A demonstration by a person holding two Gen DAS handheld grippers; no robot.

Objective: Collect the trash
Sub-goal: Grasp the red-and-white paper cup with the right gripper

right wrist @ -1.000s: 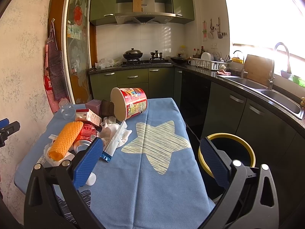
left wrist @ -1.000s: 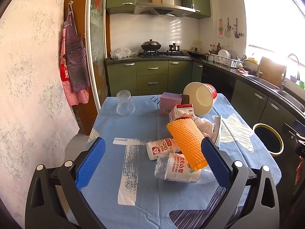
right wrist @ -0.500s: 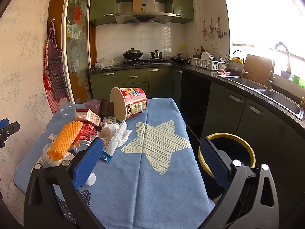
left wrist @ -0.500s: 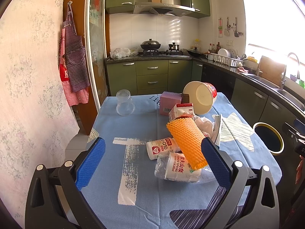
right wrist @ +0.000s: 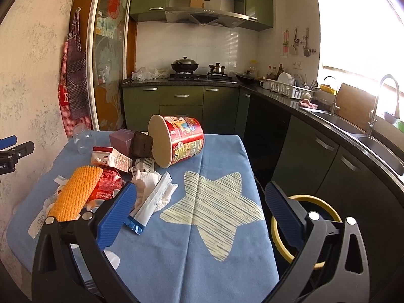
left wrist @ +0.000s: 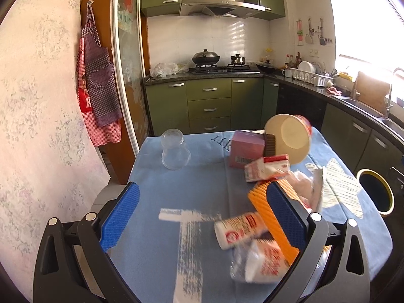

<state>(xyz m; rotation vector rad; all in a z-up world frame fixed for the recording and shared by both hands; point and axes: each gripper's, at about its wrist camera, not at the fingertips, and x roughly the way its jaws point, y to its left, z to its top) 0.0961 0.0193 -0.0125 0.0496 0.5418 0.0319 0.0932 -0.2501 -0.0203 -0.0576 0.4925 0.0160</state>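
Left wrist view shows the trash heaped on the right half of the desk [left wrist: 202, 184]: an orange foam sleeve [left wrist: 262, 202] lying over a white bottle [left wrist: 240, 229] and a crumpled label bottle [left wrist: 262, 262], a carton [left wrist: 267, 168], a pink box [left wrist: 246, 149] and a tipped noodle cup [left wrist: 287, 139]. The left gripper [left wrist: 202, 219] hangs wide and empty, its right finger in front of the sleeve. The right gripper [right wrist: 199, 217] is wide and empty too, over the star cloth, with the yellow-rimmed bin [right wrist: 305, 199] beside the desk.
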